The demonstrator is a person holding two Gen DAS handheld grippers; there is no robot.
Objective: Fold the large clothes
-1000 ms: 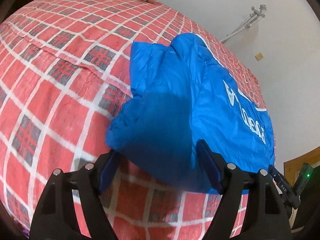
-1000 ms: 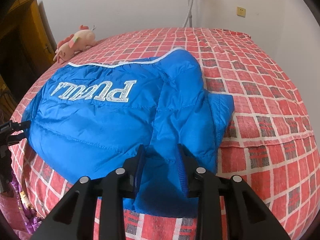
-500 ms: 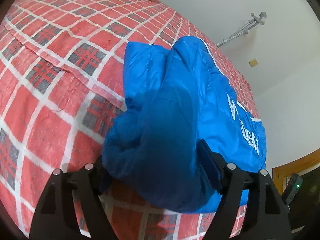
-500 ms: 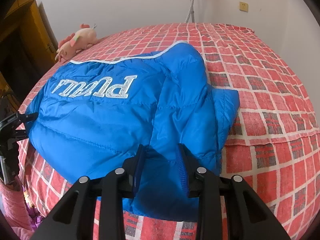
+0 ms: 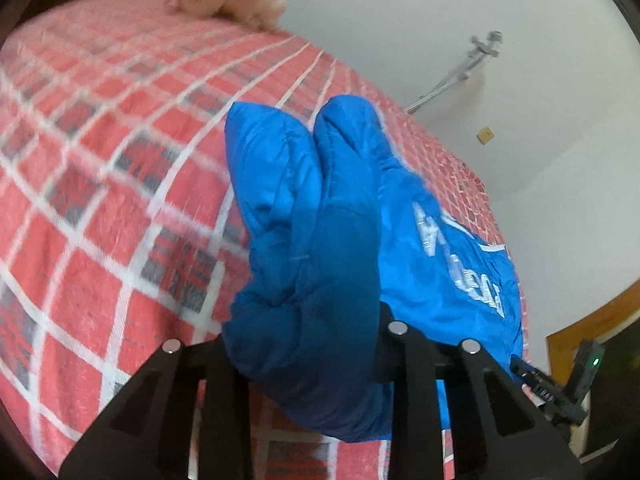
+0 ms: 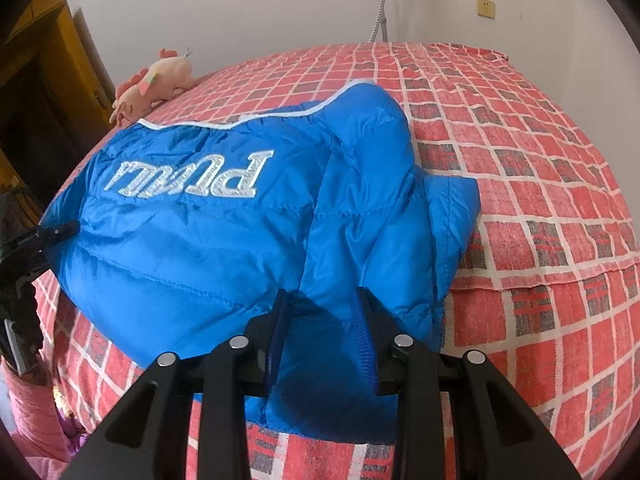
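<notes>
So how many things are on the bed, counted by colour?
Blue: 1, the puffy jacket
Pink: 1, the plush toy
Total: 2, both lying on the red checked bedspread

Puffy blue jacket [image 6: 224,248], bunched, on bed

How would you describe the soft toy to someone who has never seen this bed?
Start at the red checked bedspread that covers the whole bed. Beyond the blue jacket, at the far edge near the white wall, lies a small pink plush toy on its side, the only pale, furry thing there.
</notes>
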